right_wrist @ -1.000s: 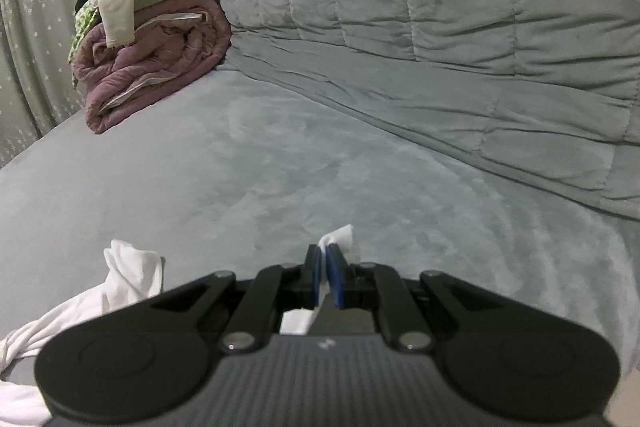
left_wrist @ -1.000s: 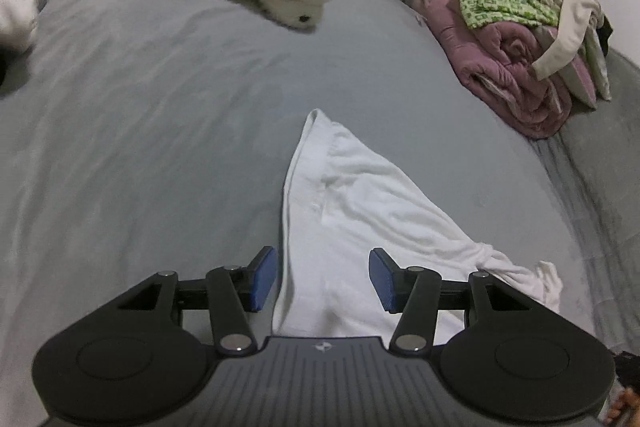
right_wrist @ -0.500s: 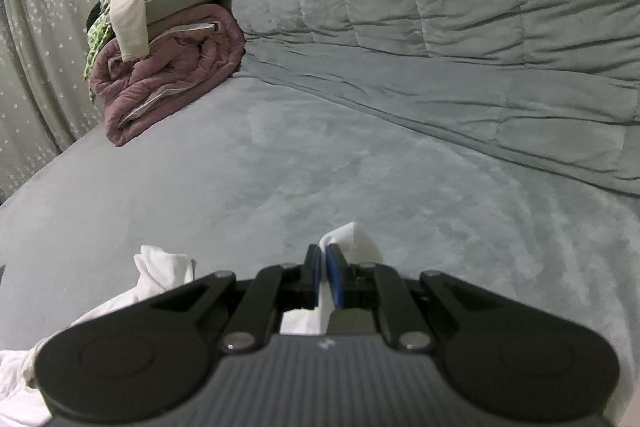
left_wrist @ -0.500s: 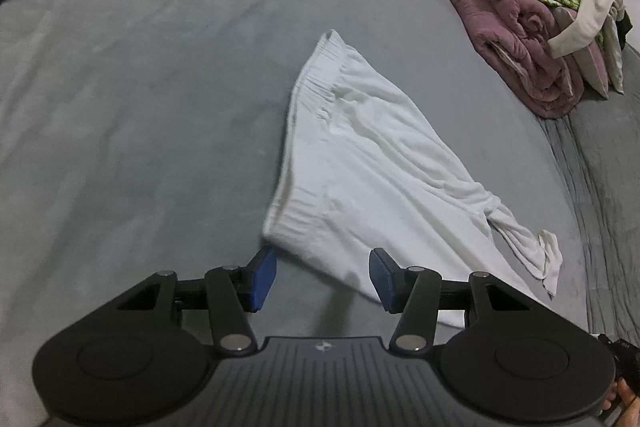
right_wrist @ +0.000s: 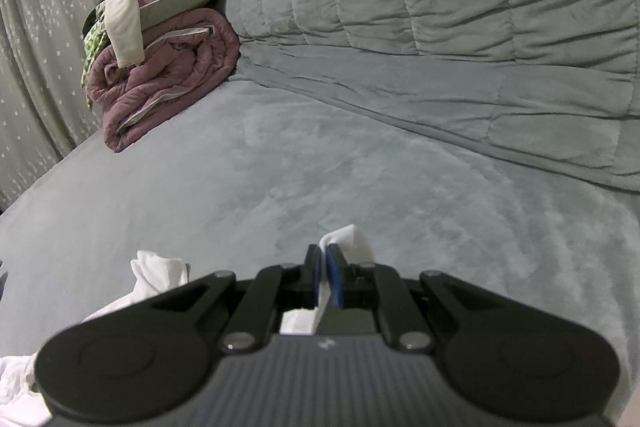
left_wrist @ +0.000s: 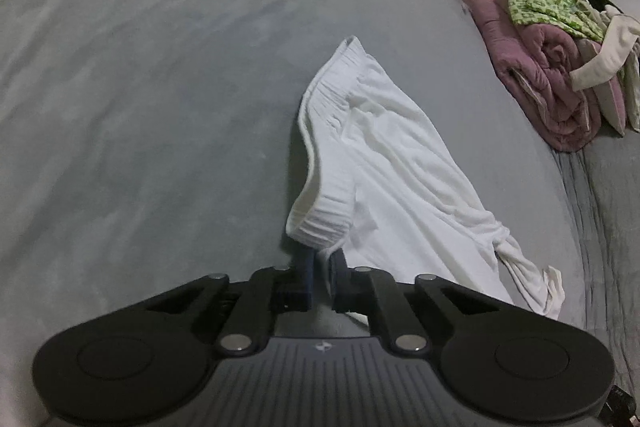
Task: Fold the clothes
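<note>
My left gripper [left_wrist: 320, 259] has dropped and its jaws have just clamped onto the ribbed waistband corner of the white garment [left_wrist: 384, 163], while my right gripper [right_wrist: 326, 267] stays clenched on its far end, the cloth spread across the grey bed [left_wrist: 140, 107] short of the purple blanket pile [left_wrist: 548, 75].

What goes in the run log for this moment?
left hand-held gripper: just closed on white garment waistband corner | right hand-held gripper: shut on garment | bed: garment unfolded
</note>
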Tool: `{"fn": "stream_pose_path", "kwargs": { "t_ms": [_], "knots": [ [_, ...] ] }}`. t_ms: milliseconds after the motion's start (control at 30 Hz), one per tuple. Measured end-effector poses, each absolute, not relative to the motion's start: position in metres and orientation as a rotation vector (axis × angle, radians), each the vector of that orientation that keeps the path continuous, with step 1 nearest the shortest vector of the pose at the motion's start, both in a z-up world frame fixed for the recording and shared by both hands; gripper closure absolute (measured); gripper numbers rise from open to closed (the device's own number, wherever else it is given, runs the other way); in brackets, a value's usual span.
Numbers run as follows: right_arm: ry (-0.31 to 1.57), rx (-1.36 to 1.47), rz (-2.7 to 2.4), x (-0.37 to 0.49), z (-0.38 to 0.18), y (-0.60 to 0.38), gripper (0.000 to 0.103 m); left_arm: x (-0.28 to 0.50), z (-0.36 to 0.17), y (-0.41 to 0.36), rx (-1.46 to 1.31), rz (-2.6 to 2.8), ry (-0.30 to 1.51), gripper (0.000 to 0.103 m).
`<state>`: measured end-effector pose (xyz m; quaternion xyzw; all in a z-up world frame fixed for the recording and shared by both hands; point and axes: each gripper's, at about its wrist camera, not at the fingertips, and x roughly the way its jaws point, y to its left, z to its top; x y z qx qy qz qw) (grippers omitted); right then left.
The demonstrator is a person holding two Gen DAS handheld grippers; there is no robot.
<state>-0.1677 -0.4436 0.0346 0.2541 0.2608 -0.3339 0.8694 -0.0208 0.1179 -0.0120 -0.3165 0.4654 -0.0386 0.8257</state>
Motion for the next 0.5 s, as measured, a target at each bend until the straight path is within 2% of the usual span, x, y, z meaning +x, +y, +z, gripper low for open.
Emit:
{"fn": "stream_pose_path", "kwargs": {
  "t_ms": [100,500],
  "knots": [
    [0.534,0.541,-0.695,-0.170,0.036,-0.443,0.097,-0.022,-0.007,0.118,-0.674,-0.087,0.970,0.103],
    [0.530,0.548,-0.715,-0.173,0.039,-0.444,0.097,-0.026,0.014,0.128,-0.706,-0.099,0.893,0.103]
  ]
}}
